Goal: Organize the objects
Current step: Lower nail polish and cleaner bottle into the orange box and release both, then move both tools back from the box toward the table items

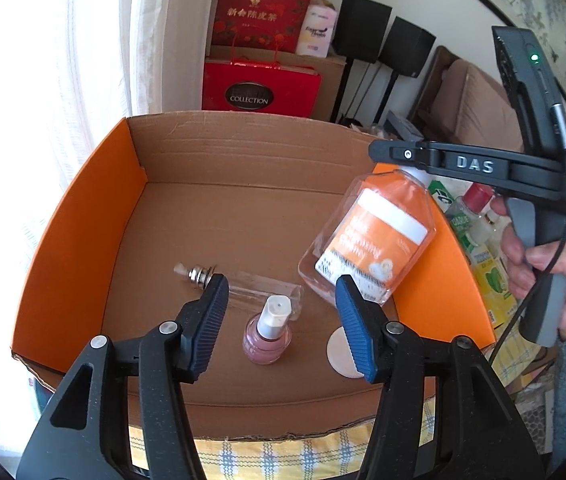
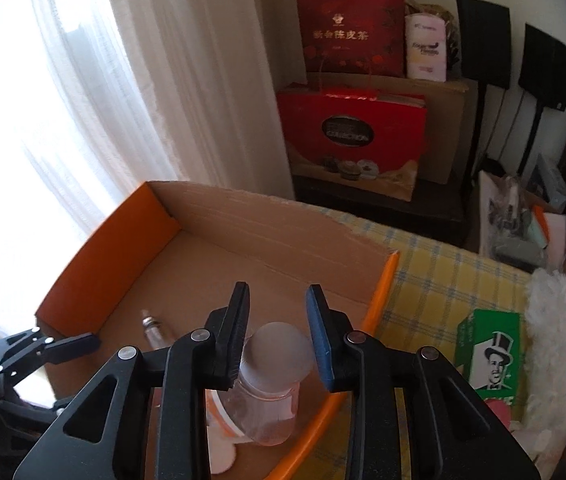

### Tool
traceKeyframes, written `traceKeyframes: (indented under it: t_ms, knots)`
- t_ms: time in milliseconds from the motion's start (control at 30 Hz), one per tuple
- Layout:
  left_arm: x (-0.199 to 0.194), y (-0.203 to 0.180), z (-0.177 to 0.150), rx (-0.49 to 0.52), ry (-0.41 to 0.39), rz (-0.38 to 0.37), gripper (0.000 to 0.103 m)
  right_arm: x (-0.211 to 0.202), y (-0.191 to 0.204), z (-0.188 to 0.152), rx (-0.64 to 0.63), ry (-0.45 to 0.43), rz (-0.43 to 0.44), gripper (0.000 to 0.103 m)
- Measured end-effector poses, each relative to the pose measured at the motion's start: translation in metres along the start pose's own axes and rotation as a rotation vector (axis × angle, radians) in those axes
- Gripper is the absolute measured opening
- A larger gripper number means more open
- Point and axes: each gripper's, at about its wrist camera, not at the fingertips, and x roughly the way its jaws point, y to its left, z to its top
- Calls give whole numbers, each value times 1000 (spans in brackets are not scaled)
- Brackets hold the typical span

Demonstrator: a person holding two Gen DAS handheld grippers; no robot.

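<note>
An open cardboard box point(image 1: 243, 152) with orange side walls holds a small pink bottle point(image 1: 267, 334) standing upright, a clear glass tube point(image 1: 243, 284) lying flat and a white round pad point(image 1: 341, 354). My left gripper point(image 1: 281, 320) is open, hovering above the pink bottle. My right gripper point(image 2: 277, 334) is shut on a clear bottle with an orange label point(image 1: 367, 240), gripped at its frosted cap point(image 2: 279, 350), and holds it tilted over the box's right side point(image 2: 381, 300). The right gripper's body also shows in the left wrist view point(image 1: 475, 168).
Several bottles point(image 1: 479, 232) stand right of the box on a yellow checked cloth point(image 2: 443, 280). A green carton point(image 2: 491, 356) and a white fluffy duster point(image 2: 555, 344) lie there too. Red gift bags point(image 1: 263, 84) and black speakers point(image 1: 387, 40) stand behind.
</note>
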Motion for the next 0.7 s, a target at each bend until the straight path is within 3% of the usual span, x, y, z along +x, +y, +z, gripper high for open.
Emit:
traceKeyframes:
  t_ms: [100,167,233,400,700]
  knots:
    - [-2,-1,0,1,-3,-6,53,-12,-3,-1,13,-35,-5,48]
    - [-5,-2,0,3,-8,-10,57,-26,0,-2,2,-61,-11,50]
    - [-8,-3,0,1,-18,-12,68,-40,4,-3,-17,-82,-19,54]
    - [-16,-9,3,-14,-42,-42,82,-65,11,-9,-17,-82,-34,62]
    - [-31,-25,5,-17,-81,-41,84,-110,1,-33,39,-83,-76,77]
